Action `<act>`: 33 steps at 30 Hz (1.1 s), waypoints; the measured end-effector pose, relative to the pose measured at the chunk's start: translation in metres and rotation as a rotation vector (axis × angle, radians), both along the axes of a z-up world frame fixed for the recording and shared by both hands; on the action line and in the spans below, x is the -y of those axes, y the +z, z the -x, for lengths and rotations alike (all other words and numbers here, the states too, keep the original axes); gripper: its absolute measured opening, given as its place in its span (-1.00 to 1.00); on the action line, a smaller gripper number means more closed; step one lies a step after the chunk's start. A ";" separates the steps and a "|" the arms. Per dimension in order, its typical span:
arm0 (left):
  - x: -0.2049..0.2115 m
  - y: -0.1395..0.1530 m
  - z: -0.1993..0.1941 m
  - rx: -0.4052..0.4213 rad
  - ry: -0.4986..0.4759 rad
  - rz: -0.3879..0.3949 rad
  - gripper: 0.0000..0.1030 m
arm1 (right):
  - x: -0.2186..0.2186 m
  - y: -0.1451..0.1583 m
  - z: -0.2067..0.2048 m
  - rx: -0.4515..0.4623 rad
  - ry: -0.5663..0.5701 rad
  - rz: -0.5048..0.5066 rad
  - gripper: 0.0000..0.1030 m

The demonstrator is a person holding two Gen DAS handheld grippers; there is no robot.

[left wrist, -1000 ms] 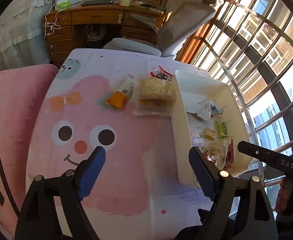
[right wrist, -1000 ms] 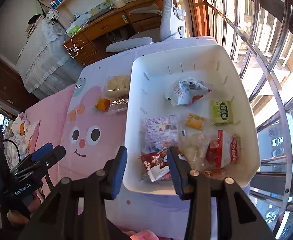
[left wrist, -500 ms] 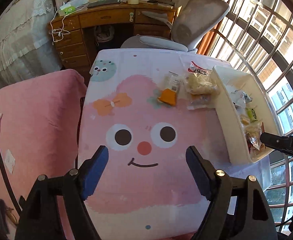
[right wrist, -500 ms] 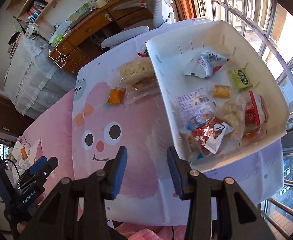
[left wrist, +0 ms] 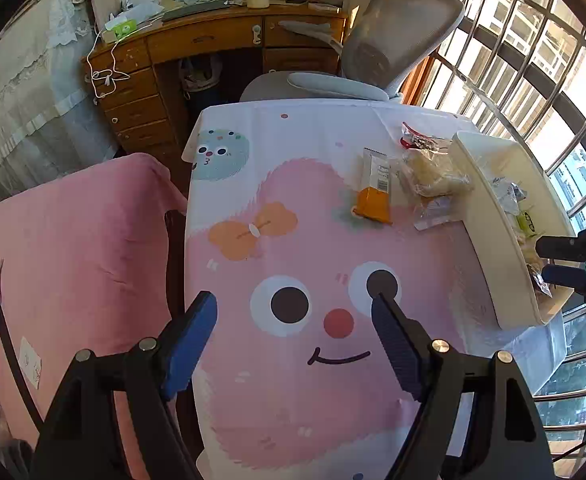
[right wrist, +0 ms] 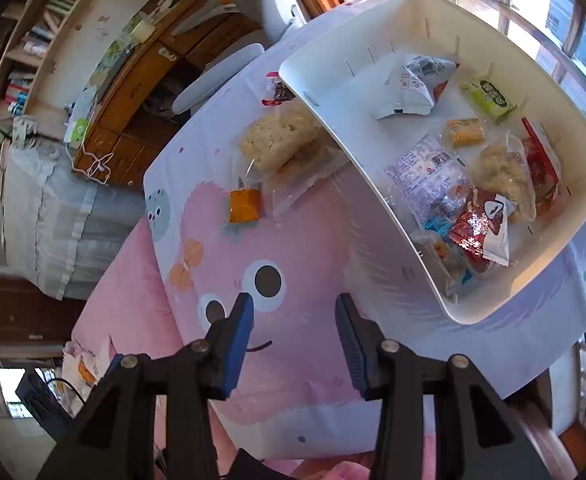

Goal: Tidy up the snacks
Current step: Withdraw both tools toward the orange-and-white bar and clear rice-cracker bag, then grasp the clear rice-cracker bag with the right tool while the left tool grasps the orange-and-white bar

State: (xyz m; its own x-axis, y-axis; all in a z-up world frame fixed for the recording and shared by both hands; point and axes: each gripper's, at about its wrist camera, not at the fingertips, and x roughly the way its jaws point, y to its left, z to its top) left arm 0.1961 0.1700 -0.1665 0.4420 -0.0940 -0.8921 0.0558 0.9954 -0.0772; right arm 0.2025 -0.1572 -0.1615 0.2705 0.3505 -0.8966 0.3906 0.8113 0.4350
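Observation:
A white basket [right wrist: 333,92] stands on the right side of the table, and in it lie several packets, among them a white one [right wrist: 413,80] and a green one [right wrist: 489,96]. Left of the basket [left wrist: 489,216], three snacks lie on the cloth: a clear bag of rice crackers [left wrist: 429,176], an orange-and-white packet [left wrist: 373,196] and a small red packet [left wrist: 417,140]. My left gripper [left wrist: 293,320] hangs open over the cartoon face, holding nothing. My right gripper [right wrist: 295,320] is also open and bare, over the cloth beside the basket's near corner. It also shows in the left wrist view as the right gripper [left wrist: 565,260] at the right edge.
The table wears a pink cartoon cloth [left wrist: 293,400]. A grey office chair [left wrist: 373,60] and a wooden desk [left wrist: 197,52] stand behind it. Barred windows [left wrist: 533,60] run along the right. A pink blanket [left wrist: 73,240] lies to the left.
Both grippers have drawn away from the basket toward the left and the near edge of the table. The right one left the space above the basket and rolled, tilting its view. Nothing was picked up.

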 end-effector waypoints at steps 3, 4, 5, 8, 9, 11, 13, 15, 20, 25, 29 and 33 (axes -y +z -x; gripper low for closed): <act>0.000 -0.005 -0.012 -0.001 0.000 -0.001 0.53 | 0.006 -0.008 -0.013 -0.048 -0.081 -0.033 -0.15; 0.000 -0.007 -0.016 0.002 -0.003 0.004 0.53 | 0.007 -0.011 -0.017 -0.059 -0.099 -0.044 -0.10; 0.000 -0.008 -0.020 0.008 -0.009 0.008 0.53 | 0.008 -0.013 -0.022 -0.066 -0.119 -0.061 -0.06; 0.004 -0.014 -0.033 0.017 -0.031 0.000 0.53 | 0.011 -0.020 -0.036 -0.086 -0.180 -0.085 0.10; 0.006 -0.016 -0.038 0.018 -0.042 -0.001 0.53 | 0.012 -0.022 -0.040 -0.090 -0.197 -0.096 0.11; 0.011 -0.020 -0.047 0.023 -0.060 0.001 0.53 | 0.014 -0.026 -0.050 -0.099 -0.227 -0.106 0.13; 0.017 -0.026 -0.057 0.026 -0.084 0.005 0.53 | 0.015 -0.032 -0.061 -0.106 -0.253 -0.104 0.21; 0.024 -0.031 -0.067 0.034 -0.106 0.003 0.53 | 0.015 -0.036 -0.071 -0.107 -0.284 -0.105 0.26; 0.043 -0.050 -0.094 0.037 -0.165 0.015 0.53 | 0.014 -0.050 -0.094 -0.113 -0.349 -0.120 0.29; 0.067 -0.072 -0.116 0.045 -0.235 0.014 0.53 | 0.012 -0.062 -0.112 -0.119 -0.393 -0.130 0.30; 0.083 -0.091 -0.128 0.038 -0.272 0.009 0.53 | 0.007 -0.065 -0.129 -0.104 -0.382 -0.088 0.31; 0.094 -0.109 -0.141 0.025 -0.292 0.015 0.53 | 0.003 -0.072 -0.145 -0.097 -0.346 -0.064 0.32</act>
